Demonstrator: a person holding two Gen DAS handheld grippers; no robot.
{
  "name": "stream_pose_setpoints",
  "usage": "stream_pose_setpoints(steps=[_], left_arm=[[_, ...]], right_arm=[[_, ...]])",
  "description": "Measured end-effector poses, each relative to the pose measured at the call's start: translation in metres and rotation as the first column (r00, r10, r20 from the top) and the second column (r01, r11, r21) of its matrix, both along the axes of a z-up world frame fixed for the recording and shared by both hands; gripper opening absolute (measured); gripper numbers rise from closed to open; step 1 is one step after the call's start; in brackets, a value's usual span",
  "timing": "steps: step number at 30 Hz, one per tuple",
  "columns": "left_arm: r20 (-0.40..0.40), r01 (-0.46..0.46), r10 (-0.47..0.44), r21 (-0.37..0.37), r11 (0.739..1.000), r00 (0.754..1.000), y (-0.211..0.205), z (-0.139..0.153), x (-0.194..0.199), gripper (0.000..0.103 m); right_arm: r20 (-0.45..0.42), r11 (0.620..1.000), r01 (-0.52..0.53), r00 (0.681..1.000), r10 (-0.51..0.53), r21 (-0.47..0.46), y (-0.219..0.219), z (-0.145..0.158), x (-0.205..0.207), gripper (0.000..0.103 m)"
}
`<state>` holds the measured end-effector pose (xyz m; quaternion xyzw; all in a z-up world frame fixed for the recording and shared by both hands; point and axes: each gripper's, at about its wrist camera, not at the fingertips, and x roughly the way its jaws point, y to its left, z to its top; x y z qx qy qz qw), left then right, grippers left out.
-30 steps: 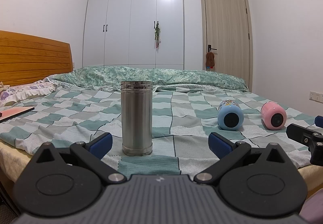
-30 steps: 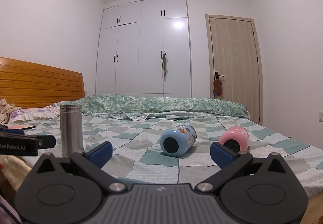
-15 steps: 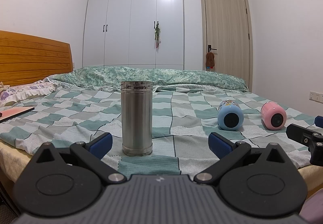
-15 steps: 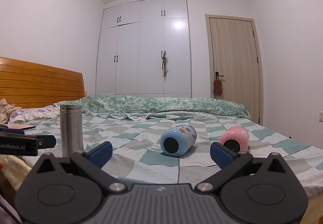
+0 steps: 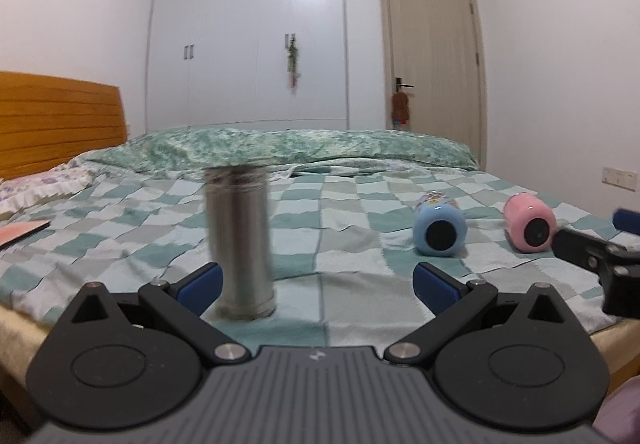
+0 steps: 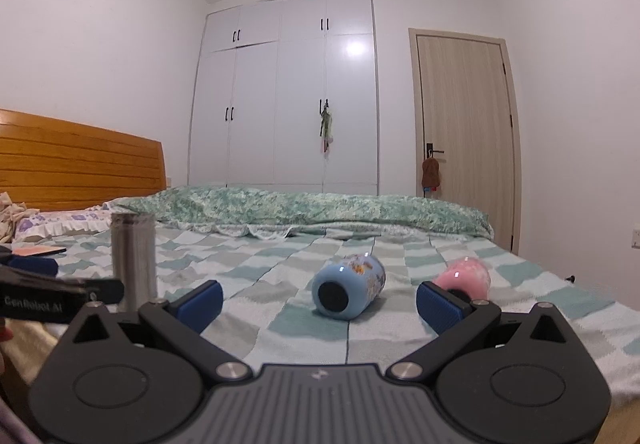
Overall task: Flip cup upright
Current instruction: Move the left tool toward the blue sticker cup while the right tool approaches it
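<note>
**Two cups lie on their sides, grippers spread and empty**

The light-blue printed cylindrical cup (image 6: 347, 289) lies on its side on the green-and-white checked bedspread (image 6: 280, 316), dark base facing the camera, with the pink cylindrical cup (image 6: 466, 276) toppled just beside it. The right gripper (image 6: 318, 298) hovers near, jaws wide apart, holding nothing. To do this well, I would straddle the blue cup mid-body, clamp squarely, then rotate. The left gripper (image 5: 316, 280), likewise spread, frames the upright brushed-steel flask (image 5: 240, 240).

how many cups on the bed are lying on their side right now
2: the blue cup mid-bed and the pink cup to its right. The steel cup at left stands upright.
</note>
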<state>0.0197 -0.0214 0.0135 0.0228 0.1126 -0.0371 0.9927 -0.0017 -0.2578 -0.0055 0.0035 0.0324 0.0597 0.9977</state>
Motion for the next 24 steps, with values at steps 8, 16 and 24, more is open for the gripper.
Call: stream_pose_setpoints(steps=[8,16,24], left_arm=[[-0.026,0.083,-0.082,0.053,0.995,0.996,-0.038,0.009,0.045,0.103],[-0.069,0.125,-0.121,0.052,0.991,0.990,-0.054,0.008,0.095,0.103],[-0.111,0.155,-0.147,0.068,0.986,0.983,-0.065,0.002,0.148,0.103]], right_arm=[[0.010,1.000,0.019,1.000,-0.019,-0.007,-0.016,0.023,0.041,0.103],[-0.049,0.999,0.033,0.998,-0.034,-0.023,-0.032,0.039,0.091,0.103],[-0.112,0.998,0.047,0.992,-0.052,-0.050,-0.038,0.044,0.147,0.103]])
